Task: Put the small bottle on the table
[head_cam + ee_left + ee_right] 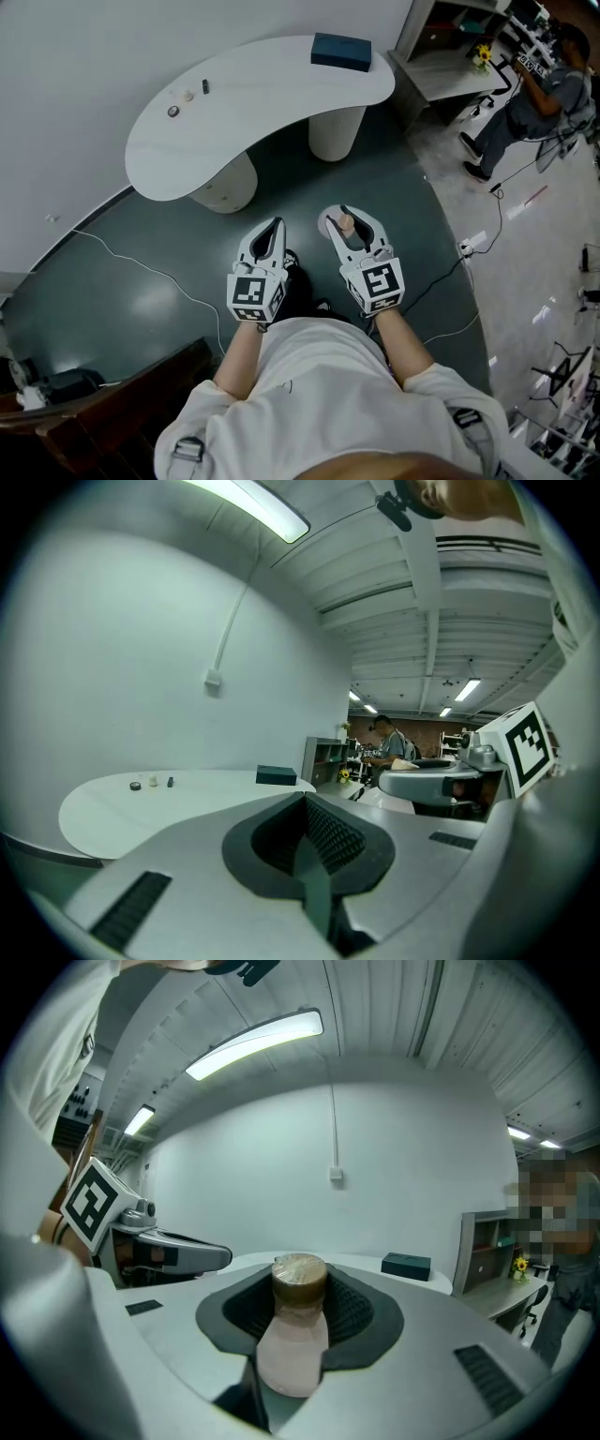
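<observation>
The right tool (299,1314) clamps a pinkish, round-capped small bottle (292,1352).

White shirt (319,384), white left tool (273,225), marker cube (255,295)

Curvy white kidney-shaped table (272,94) on two round pedestals sits right against a plain white wall (75,56), with a glossy dark green floor (141,281) under it. There's a grey open shelving unit (441,70) just right of the table and a long ceiling tube light (255,1042) overhead.
</observation>
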`<state>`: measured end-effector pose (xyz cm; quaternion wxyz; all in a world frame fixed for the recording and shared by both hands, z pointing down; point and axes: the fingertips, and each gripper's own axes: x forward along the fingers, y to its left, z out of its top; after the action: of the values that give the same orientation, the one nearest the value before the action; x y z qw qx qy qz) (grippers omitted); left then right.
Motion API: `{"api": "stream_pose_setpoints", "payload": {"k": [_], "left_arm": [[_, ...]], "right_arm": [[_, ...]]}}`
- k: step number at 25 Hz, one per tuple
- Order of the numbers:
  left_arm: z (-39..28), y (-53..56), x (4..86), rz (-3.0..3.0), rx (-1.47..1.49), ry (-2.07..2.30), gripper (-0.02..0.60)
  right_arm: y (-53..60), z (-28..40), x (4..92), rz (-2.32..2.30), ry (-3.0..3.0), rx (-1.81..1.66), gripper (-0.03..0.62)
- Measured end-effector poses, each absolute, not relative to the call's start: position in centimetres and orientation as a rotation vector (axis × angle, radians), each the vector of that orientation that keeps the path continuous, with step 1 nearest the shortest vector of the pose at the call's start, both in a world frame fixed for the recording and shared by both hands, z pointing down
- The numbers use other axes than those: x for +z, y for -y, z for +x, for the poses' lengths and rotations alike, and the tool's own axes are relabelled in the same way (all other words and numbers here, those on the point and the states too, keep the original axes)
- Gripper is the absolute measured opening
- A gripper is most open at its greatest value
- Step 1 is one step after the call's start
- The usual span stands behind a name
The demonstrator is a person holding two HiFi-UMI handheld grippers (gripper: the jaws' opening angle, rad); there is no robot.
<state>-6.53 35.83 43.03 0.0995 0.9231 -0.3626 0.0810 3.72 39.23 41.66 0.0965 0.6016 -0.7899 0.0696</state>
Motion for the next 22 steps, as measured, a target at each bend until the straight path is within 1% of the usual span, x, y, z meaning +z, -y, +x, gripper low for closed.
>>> {"api": "stream_pose_setpoints", "payload": {"k": [5,13,22], "left_arm": [[-5.2,-29.5,42.9,2.761,0.231,1.007,0.012],[-4.9,-20.2,43.0,2.794,0.239,0.897,0.012],[-7.3,-15.7,44.0,2.75,0.226,0.888,0.012]], "right_arm": [[-33.8,4.3,41.8,1.816,2.322,0.226,0.124],[-25.5,4.4,41.5,1.884,2.267,0.266,0.124],[-20.3,3.1,41.7,1.882,2.235,0.281,0.124]]}}
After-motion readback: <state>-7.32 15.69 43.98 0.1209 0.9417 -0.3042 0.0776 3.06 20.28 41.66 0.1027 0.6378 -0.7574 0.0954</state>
